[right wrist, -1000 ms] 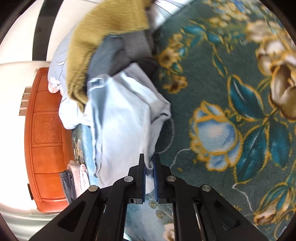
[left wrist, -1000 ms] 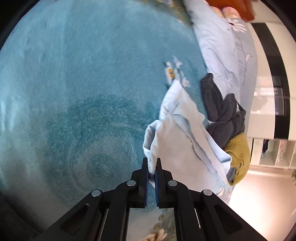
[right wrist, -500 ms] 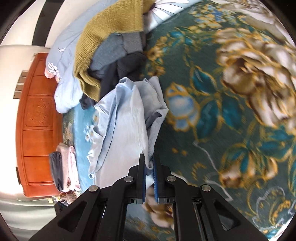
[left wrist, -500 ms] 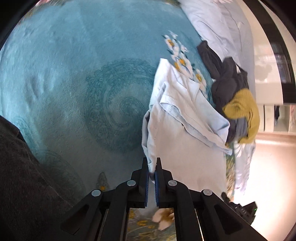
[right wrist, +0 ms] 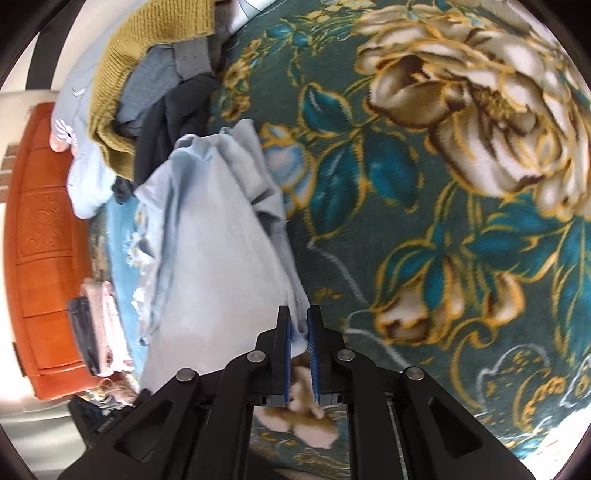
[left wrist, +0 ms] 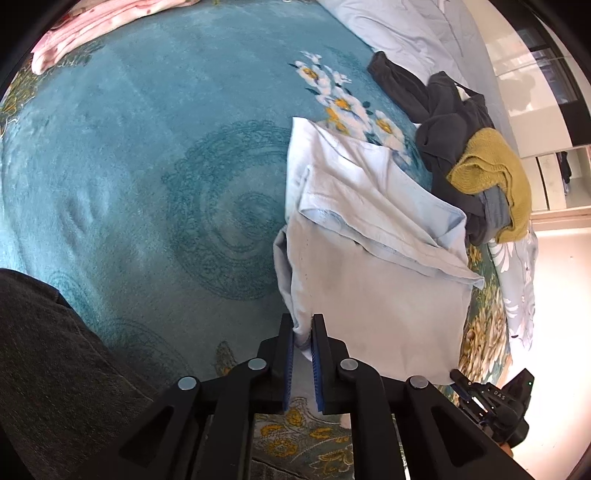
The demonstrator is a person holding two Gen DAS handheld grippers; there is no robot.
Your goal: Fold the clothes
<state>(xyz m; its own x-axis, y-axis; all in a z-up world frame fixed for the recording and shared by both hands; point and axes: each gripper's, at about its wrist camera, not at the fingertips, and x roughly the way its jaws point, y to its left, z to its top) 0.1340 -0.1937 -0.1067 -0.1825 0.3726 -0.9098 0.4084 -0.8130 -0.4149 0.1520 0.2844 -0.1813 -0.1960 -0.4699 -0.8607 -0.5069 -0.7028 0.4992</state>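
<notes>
Pinching pale blue garment (left wrist: 373, 295), both tools clamped.

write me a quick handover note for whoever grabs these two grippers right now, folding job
Left gripper: shut on one corner of the light blue garment.
Right gripper: shut on the opposite corner of the same garment.
The garment is stretched between the two grippers over the floral blanket, its far end bunched and partly doubled over.
Waiting pile: dark clothes and a mustard knit beyond the garment.
Done: folded pink items stacked at the far edge.
Left: lay the garment flat, fold it, then work through the pile.
</notes>
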